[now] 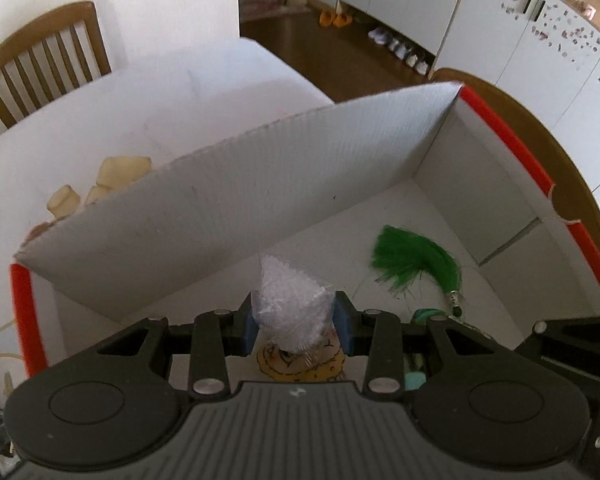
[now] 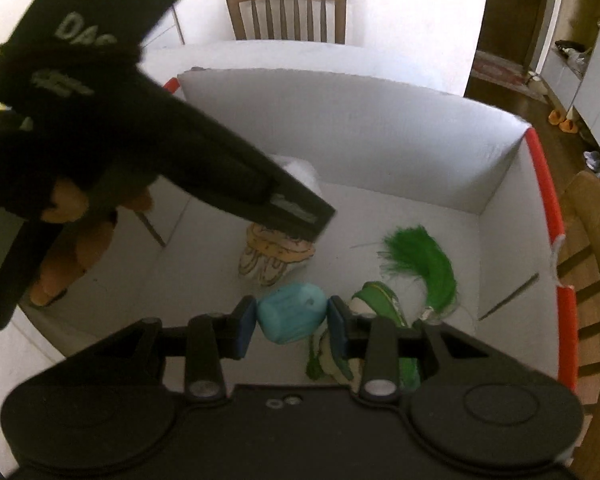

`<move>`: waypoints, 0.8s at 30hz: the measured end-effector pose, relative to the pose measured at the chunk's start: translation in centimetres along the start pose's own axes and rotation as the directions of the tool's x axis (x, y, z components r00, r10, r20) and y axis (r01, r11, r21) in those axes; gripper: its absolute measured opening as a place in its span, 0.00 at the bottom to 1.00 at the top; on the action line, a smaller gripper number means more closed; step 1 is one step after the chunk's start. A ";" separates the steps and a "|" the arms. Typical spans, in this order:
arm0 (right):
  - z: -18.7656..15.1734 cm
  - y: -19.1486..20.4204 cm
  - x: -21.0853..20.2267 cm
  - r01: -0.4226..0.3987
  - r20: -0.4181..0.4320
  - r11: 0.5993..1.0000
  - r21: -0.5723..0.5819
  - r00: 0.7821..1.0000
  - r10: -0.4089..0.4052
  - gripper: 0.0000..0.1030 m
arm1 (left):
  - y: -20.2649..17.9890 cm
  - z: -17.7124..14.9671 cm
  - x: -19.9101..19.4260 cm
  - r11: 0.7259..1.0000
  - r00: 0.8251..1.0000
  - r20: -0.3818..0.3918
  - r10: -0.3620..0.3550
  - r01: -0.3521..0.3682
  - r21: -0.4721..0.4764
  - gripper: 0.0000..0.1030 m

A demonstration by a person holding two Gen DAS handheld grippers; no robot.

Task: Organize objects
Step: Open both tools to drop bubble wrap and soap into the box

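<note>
My left hand-held gripper (image 1: pixel 296 326) holds a small clear bag of white beads (image 1: pixel 292 308) between its blue pads, the bag's long axis upright with its narrow end pointing up, above the floor of the white cardboard box (image 1: pixel 228 200). My right hand-held gripper (image 2: pixel 291 322) clamps a turquoise plastic piece (image 2: pixel 292 316), its long axis lying across the jaws. On the box floor lie a yellow cartoon sticker (image 2: pixel 272 260) and a green tassel (image 2: pixel 424 260), brush end pointing to the far wall. The box stands on the white bench (image 1: pixel 160 92), beside cream-coloured blocks (image 1: pixel 112 180).
</note>
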State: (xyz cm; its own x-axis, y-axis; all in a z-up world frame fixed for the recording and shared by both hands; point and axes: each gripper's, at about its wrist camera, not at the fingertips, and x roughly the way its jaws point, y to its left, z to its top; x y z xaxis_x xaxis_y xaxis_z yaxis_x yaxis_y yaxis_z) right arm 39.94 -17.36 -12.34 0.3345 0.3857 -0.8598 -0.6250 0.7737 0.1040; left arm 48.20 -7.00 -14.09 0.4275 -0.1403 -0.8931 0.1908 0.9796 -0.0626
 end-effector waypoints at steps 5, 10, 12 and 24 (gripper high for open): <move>0.2 0.1 1.1 0.006 -0.041 1.000 -0.013 0.999 -0.007 0.36 | 0.8 0.4 1.0 0.999 0.999 -0.038 0.002 -0.003 -0.034 0.37; 0.5 0.3 1.6 0.005 -0.064 1.000 -0.022 0.998 -0.006 0.36 | 1.0 0.6 1.9 0.999 0.998 -0.065 -0.001 -0.002 -0.038 0.38; 0.5 0.4 1.8 0.006 -0.076 1.000 -0.022 0.997 -0.008 0.36 | 1.1 0.7 1.9 0.999 0.998 -0.068 -0.002 0.000 -0.038 0.38; 0.5 0.0 1.5 -0.014 -0.077 1.000 0.009 0.997 0.015 0.52 | 0.7 0.9 1.2 0.999 0.999 -0.036 -0.013 0.012 -0.034 0.59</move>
State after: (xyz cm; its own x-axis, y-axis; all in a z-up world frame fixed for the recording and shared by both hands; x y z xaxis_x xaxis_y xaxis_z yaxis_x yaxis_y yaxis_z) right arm 40.85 -16.51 -13.39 0.2697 0.3571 -0.8943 -0.6233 0.7727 0.1206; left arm 49.69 -6.59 -14.83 0.3924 -0.1482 -0.9078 0.1655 0.9822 -0.0888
